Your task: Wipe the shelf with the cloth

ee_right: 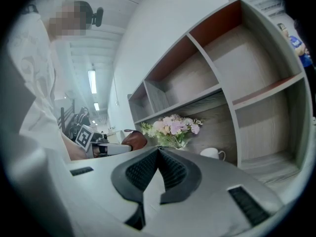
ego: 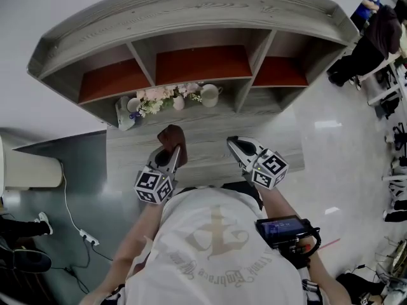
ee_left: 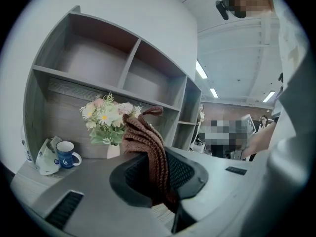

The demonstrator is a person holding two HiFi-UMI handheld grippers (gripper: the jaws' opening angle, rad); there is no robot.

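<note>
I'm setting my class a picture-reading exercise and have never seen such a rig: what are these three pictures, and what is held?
No robot here: a person holds tongs in each hand. One picture looks down from a head camera; the other two come from cameras riding on each pair of tongs. The left tongs grip a brown knitted cloth; the right tongs are closed and empty. On the grey shelf unit's ledge stand a vase of flowers, a blue mug and a white mug.

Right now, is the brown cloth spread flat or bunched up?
Bunched up: the brown knitted cloth sticks up in crumpled folds, clamped in the left gripper.
</note>
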